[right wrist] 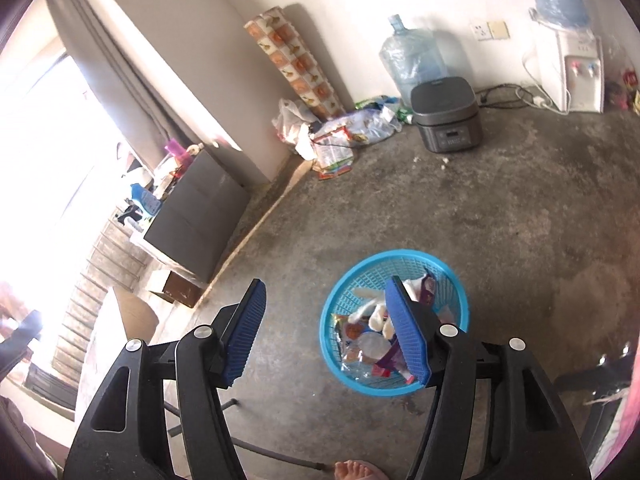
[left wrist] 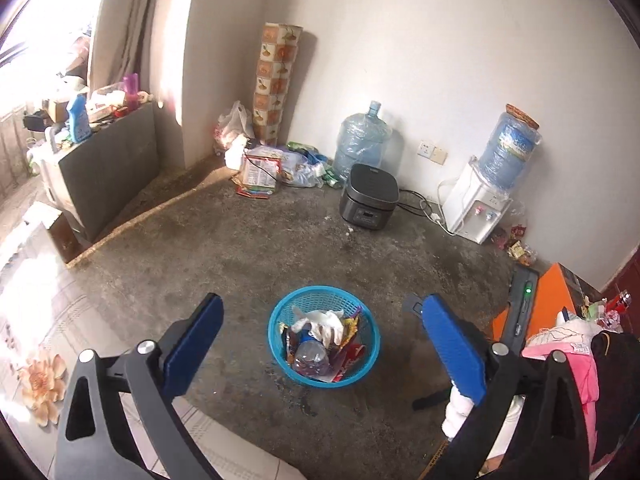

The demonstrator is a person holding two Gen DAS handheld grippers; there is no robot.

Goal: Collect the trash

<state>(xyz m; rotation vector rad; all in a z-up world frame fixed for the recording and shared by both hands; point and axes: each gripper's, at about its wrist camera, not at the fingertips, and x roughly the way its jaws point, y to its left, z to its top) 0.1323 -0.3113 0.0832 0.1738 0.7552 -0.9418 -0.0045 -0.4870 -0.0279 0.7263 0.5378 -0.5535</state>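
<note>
A blue plastic basket [left wrist: 276, 332] stands on the concrete floor, below both grippers. Inside it lie crumpled white tissue [left wrist: 324, 322], a clear plastic bottle [left wrist: 310, 356] and coloured wrappers [left wrist: 352, 350]. My left gripper [left wrist: 320, 308] hangs above the basket, wide open, with nothing between its blue pads. In the right wrist view the basket [right wrist: 460, 292] sits under the right-hand finger, and the white tissue [right wrist: 372, 308] shows inside it. My right gripper [right wrist: 326, 284] is open too and holds nothing.
A dark rice cooker [left wrist: 370, 196], a water jug [left wrist: 362, 140] and a white dispenser [left wrist: 478, 204] line the far wall. Bags and wrappers [left wrist: 272, 168] pile in the corner. More wrappers [left wrist: 516, 244] lie beside the dispenser. Pink clothing [left wrist: 576, 360] is at right. A bare foot [right wrist: 356, 472] shows below.
</note>
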